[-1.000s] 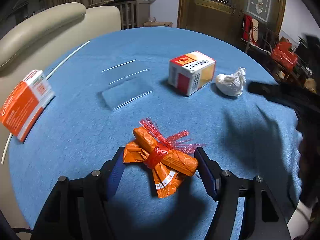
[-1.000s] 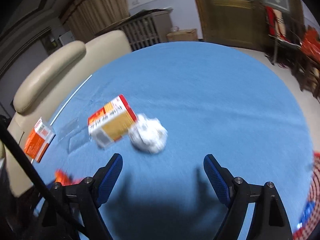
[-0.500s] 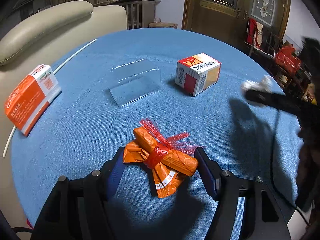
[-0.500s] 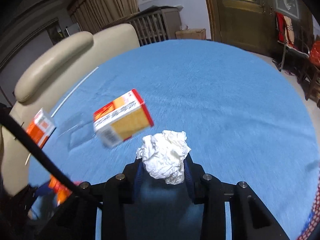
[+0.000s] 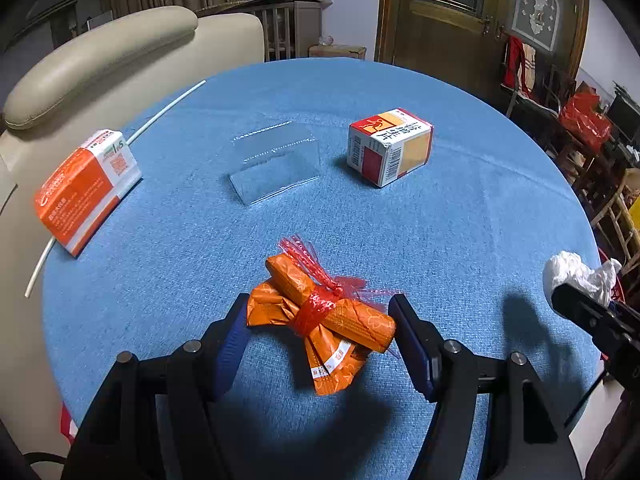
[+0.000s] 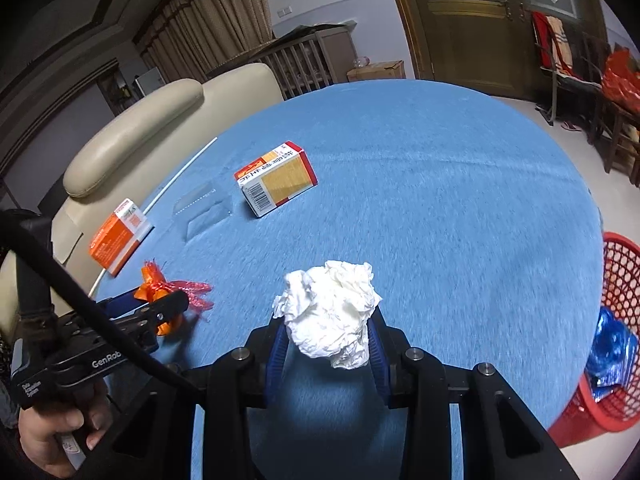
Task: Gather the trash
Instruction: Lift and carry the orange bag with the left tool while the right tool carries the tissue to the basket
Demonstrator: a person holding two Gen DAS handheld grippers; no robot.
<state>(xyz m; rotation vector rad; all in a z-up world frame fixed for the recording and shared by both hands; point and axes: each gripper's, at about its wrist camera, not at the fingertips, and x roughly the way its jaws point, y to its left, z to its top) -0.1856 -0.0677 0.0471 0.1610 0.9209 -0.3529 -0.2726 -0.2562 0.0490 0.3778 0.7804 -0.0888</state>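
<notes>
An orange wrapper bundle (image 5: 320, 312) tied with red netting hangs just above the blue tablecloth (image 5: 460, 220), casting a shadow below it. My left gripper (image 5: 320, 336) is shut on it, pads at both ends. In the right wrist view, a crumpled white paper ball (image 6: 328, 312) sits between the blue pads of my right gripper (image 6: 326, 332), which is shut on it. That same ball (image 5: 576, 272) shows at the right edge of the left wrist view. A person's hand holds the left gripper (image 6: 156, 304), low on the left.
A red-and-yellow box (image 5: 390, 146), a clear plastic pack (image 5: 276, 164), an orange-and-white box (image 5: 86, 186) and a thin white rod (image 5: 160, 116) lie on the table. A red mesh basket (image 6: 624, 280) holding blue plastic (image 6: 612, 344) stands beside the table's right edge. A beige chair (image 5: 100, 52) stands behind.
My right gripper closed on the white paper ball beside the red-and-yellow box and carried it toward the table's right edge. The left gripper kept its hold and shifted slightly.
</notes>
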